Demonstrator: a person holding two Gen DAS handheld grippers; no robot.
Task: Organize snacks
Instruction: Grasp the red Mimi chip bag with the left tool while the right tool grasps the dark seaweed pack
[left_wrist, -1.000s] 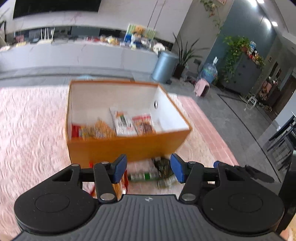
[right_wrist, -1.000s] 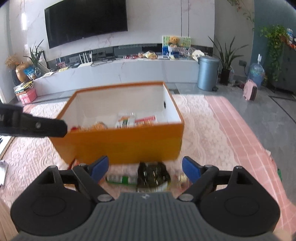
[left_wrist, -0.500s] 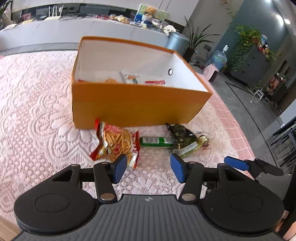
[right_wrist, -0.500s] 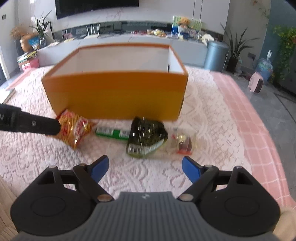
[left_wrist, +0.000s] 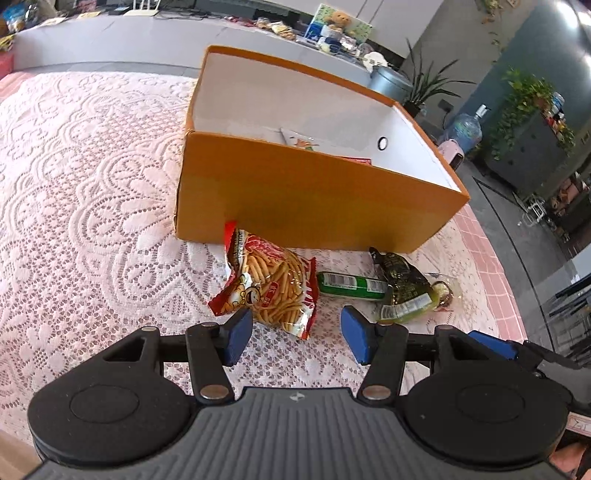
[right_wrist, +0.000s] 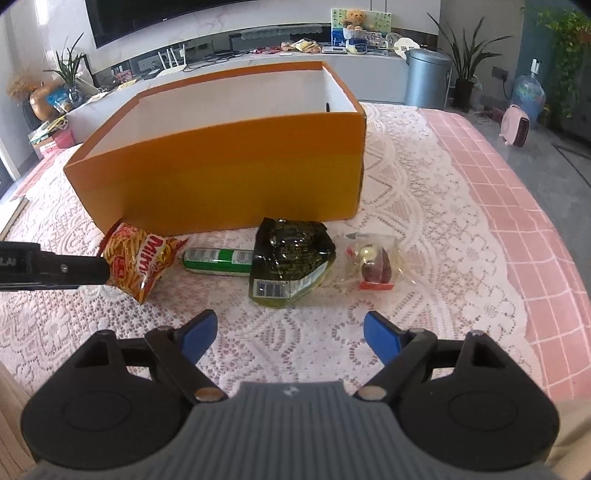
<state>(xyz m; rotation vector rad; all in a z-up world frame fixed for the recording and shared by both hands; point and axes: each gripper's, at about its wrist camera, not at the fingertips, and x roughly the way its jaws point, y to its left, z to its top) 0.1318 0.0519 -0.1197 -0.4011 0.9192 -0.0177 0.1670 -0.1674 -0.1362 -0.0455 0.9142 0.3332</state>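
1. On the lace tablecloth (right_wrist: 424, 221), four snacks lie in a row along the near wall of the orange box (right_wrist: 229, 166).
2. The red crisp packet (left_wrist: 269, 284) lies just ahead of the left gripper (left_wrist: 297, 334), whose jaws stand apart and empty.
3. The dark green packet (right_wrist: 291, 258) lies ahead of the right gripper (right_wrist: 290, 334), which is wide and empty.

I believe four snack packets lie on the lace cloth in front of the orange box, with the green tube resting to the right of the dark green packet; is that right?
Not quite: in the right wrist view the green tube lies to the left of the dark green packet, between it and the red noodle-snack bag. The rest holds: four packets before the orange box.
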